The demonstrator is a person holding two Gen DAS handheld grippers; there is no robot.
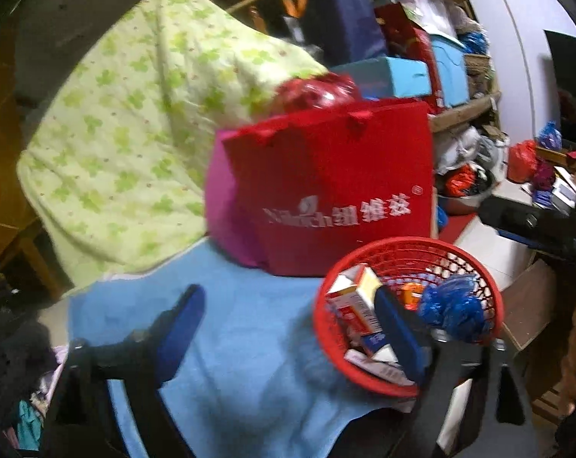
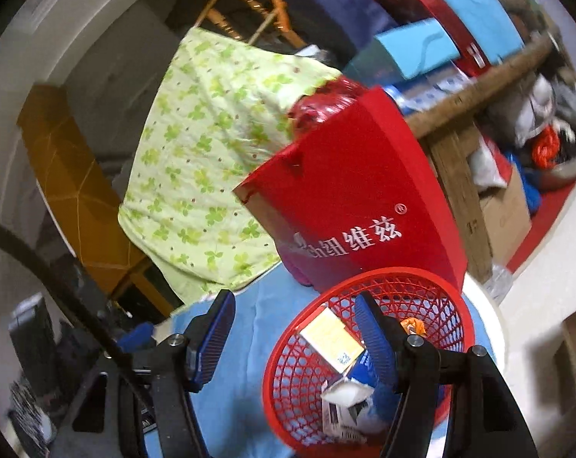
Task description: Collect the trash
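Both tools spread, nothing pinched: left tool [image 1: 288,316], right tool [image 2: 295,324]. Red basket [image 1: 364,267] w/ trash — boxes [image 1: 354,297], blue wrapper [image 1: 454,305] — sits on blue cloth [image 1: 230,343], just in front of red bag [image 1: 337,191].

A cluttered home room, likely a bedroom or storeroom: a leaf-print quilt [image 1: 135,133] draped over furniture, a red gift bag [image 1: 337,187], stacked boxes [image 1: 387,76] and piled bags [image 1: 467,160] crowding a wooden shelf [image 2: 459,175].
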